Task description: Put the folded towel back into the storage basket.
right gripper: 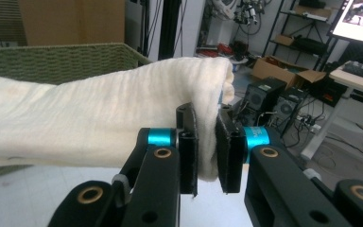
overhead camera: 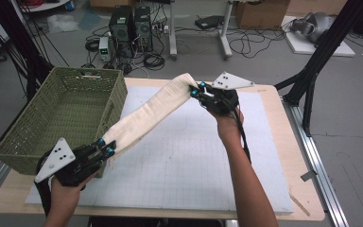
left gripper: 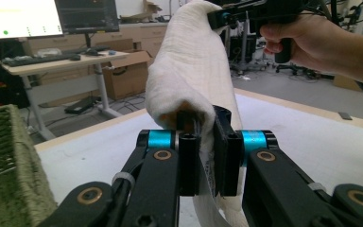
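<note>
A long cream cloth (overhead camera: 146, 116), folded or rolled into a soft band, is held stretched in the air above the worktop (overhead camera: 189, 161). It runs from near the front left corner up toward the middle of the far edge, sagging a little between its two ends. Nothing of it is seen resting on the white gridded mat that covers the worktop.

The near end is clamped in the left gripper (overhead camera: 108, 147), just beside the front corner of a green woven basket (overhead camera: 38, 137) that stands at the left edge. In the left gripper view the jaws are drawn narrow on the cloth (left gripper: 194, 90), which bunches between the pads and rises away toward the other hand. The far end is pinched in the right gripper (overhead camera: 197, 90), and in the right gripper view its jaws are likewise closed tight on a folded edge of the cloth (right gripper: 123, 123), with the basket wall behind.

The cloth is judged light, limp and easily creased; it would droop or unroll if either end were freed, so the ends are the sensible places for a hold.

The left hand (overhead camera: 68, 189) is kept low at the front edge, wrist level. The right forearm is stretched forward across the mat, its hand (overhead camera: 227, 120) raised higher than the left, so the band slopes upward toward the far side.
</note>
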Demonstrator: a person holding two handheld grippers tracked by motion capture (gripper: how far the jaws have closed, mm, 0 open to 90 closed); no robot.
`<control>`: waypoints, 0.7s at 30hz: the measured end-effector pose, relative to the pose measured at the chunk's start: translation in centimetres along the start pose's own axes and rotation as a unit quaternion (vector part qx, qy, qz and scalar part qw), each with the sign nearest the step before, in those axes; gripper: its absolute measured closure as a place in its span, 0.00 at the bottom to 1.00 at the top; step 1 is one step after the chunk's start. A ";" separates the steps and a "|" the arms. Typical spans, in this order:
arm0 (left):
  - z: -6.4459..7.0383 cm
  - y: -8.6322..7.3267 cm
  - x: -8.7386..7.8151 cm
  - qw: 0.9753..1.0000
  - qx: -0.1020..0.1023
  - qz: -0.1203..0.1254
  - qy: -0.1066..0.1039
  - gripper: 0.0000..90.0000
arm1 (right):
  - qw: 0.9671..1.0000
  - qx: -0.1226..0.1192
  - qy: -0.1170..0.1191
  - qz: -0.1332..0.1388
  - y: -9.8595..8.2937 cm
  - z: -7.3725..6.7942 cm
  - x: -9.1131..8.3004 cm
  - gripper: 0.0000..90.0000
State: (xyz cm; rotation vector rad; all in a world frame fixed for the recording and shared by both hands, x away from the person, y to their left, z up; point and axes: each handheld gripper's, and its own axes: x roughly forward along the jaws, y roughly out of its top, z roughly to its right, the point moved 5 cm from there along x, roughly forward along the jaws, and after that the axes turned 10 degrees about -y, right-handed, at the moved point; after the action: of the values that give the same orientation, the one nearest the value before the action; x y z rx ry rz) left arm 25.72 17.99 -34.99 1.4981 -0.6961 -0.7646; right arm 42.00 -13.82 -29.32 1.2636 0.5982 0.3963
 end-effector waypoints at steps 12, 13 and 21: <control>-1.6 0.6 -2.4 0.999 0.012 0.002 0.043 0.91 | 1.000 -0.004 0.007 0.010 3.6 -2.6 5.9 0.90; -1.7 0.6 -2.6 0.999 0.012 0.003 0.045 0.91 | 1.000 -0.004 0.009 0.010 3.8 -2.8 6.4 0.90; -2.3 0.7 -4.2 0.998 0.005 0.012 0.065 0.91 | 1.000 -0.005 0.024 0.007 5.6 -4.8 10.0 0.90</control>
State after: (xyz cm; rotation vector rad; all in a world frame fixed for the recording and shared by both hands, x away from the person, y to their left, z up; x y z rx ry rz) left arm 25.09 22.68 -33.98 1.5322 -0.6198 -0.6390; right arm 47.17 -2.81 -26.80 1.2530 0.6277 0.4412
